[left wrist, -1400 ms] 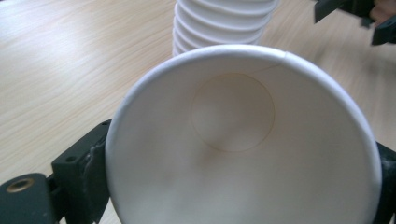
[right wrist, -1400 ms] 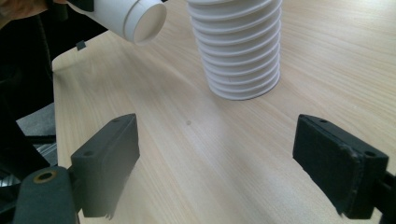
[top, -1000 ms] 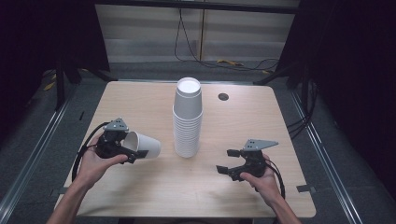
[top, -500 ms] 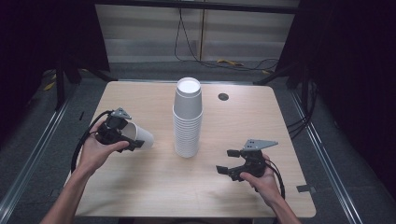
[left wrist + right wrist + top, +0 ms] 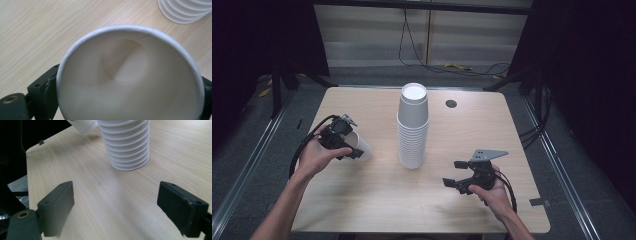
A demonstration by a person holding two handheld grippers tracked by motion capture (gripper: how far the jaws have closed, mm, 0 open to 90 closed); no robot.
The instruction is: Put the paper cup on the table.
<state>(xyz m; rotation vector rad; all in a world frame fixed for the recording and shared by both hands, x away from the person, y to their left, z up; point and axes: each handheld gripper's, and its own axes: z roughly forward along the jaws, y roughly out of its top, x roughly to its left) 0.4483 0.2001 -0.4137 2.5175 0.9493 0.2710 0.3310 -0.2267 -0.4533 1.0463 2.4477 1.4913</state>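
A tall stack of cups [image 5: 413, 125] stands mid-table [image 5: 377, 210], right of my left gripper [image 5: 346, 146], clamped on a paper cup [image 5: 130, 75]. My right gripper [image 5: 460, 176] hovers wide open, empty.

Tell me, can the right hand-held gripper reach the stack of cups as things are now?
Probably yes. The right hand-held gripper stands open, with bare table between it and the stack of cups.

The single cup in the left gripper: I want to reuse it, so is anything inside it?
The cup looks empty: the left gripper view shows its bare white wall and round bottom. The lowest part of the inside falls below the picture's edge.
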